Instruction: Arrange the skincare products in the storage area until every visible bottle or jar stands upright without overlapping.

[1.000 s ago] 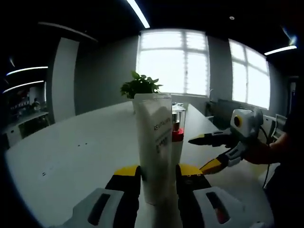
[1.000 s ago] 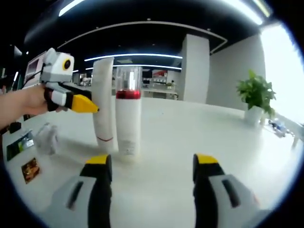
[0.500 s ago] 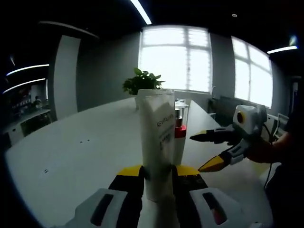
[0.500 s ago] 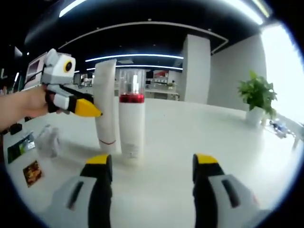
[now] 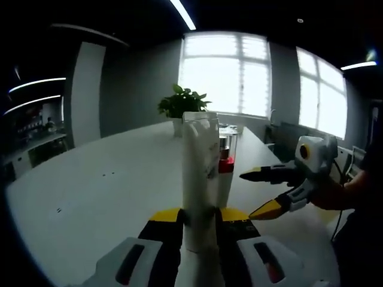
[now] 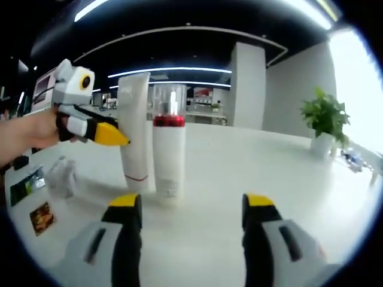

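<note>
The left tool point(image 5: 198, 218) pinches the tall white soft plastic tube point(image 5: 200, 179), standing cap-down on the white table point(image 5: 90, 191) between its yellow-tipped jaws. Over the last second the tube has turned, its printed face now edge-on, and sits closer beside the white cylindrical bottle with red collar and clear cap point(image 6: 168, 149). Both stand upright, just beside each other, ahead of the spread, empty right tool point(image 6: 191, 209). Releasing seems next. A crinkled clear wrapper point(image 6: 60, 173) lies left.
</note>
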`<state>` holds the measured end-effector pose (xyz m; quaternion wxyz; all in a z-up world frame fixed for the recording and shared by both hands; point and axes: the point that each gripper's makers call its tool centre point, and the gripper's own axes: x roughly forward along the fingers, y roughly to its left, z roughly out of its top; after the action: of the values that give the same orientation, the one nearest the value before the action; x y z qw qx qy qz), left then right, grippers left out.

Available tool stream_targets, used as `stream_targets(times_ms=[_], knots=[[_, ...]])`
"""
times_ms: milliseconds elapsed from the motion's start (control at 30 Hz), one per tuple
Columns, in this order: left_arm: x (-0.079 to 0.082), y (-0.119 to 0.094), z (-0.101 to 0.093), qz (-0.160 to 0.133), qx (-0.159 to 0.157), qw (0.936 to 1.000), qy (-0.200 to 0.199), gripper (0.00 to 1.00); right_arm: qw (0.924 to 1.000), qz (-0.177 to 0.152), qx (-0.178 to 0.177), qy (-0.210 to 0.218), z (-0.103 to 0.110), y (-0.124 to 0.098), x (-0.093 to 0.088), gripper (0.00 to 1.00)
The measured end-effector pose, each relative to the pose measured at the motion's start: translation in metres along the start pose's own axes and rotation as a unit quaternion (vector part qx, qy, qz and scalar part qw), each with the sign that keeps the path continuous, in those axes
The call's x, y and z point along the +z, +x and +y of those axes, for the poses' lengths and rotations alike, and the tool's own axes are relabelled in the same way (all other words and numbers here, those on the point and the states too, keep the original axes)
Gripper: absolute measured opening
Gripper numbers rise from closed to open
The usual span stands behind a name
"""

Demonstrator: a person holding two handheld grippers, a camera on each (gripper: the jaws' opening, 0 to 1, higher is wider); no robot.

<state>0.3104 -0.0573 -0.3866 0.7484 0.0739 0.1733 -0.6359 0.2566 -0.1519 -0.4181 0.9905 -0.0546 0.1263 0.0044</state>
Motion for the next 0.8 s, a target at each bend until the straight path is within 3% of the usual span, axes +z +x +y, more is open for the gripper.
stream_targets(times_ms=[200,367,467,600,800], knots=[[-0.001,-0.003,-0.003,0.002,0.0,1.0,0.001,0.2,1.0,-0.003,0.001,-0.001,0.001,0.001,0.003,0.67],[-0.002,-0.004,-0.004,0.004,0.0,1.0,0.004,0.2,0.9999,-0.009,0.011,0.01,0.004,0.005,0.007,0.6],[-0.002,-0.004,-0.005,0.007,-0.001,1.0,0.007,0.2,0.9995,-0.013,0.023,0.018,0.01,0.011,0.01,0.5],[-0.003,-0.005,-0.005,0.009,-0.002,0.9999,0.01,0.2,0.9991,-0.016,0.033,0.021,0.017,0.026,0.013,0.47],[-0.004,-0.005,-0.005,0.012,-0.004,0.9998,0.013,0.21,0.9985,-0.017,0.044,0.028,0.023,0.042,0.012,0.33]])
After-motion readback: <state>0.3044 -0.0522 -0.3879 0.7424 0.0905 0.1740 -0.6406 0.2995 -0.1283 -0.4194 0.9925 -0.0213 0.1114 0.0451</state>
